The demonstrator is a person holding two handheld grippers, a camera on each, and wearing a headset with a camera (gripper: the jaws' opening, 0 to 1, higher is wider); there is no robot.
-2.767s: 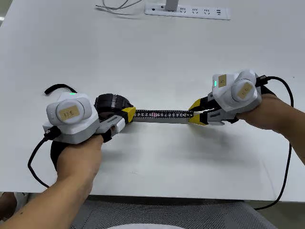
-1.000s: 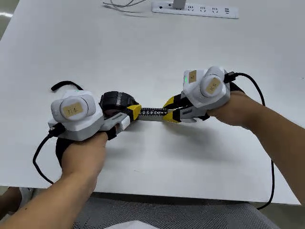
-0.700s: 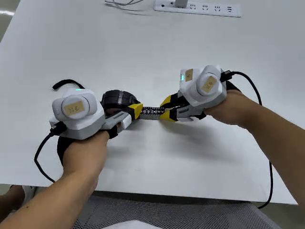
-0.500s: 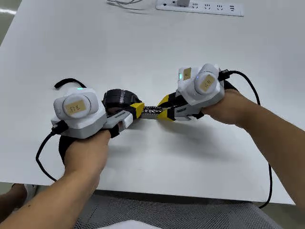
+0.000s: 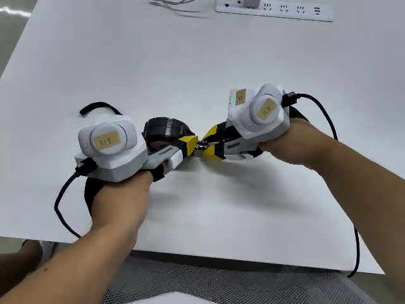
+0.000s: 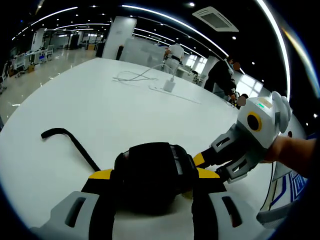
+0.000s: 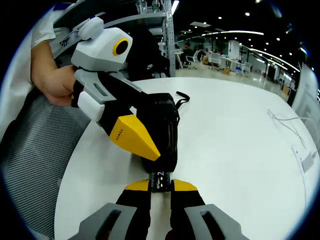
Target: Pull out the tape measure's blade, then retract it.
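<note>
The far half of the bench [image 5: 190, 57] is left open up to a power strip [image 5: 273, 9] at its far edge. A black strap [image 6: 80, 149] is curled left of the left claw [image 5: 178, 151].

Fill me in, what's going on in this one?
A person works a claw in each hand at a white table. The left claw is shut on the black tape measure, holding it on the tabletop. The right claw pinches the blade close to the tape measure, so only a short stub of blade shows between them.
</note>
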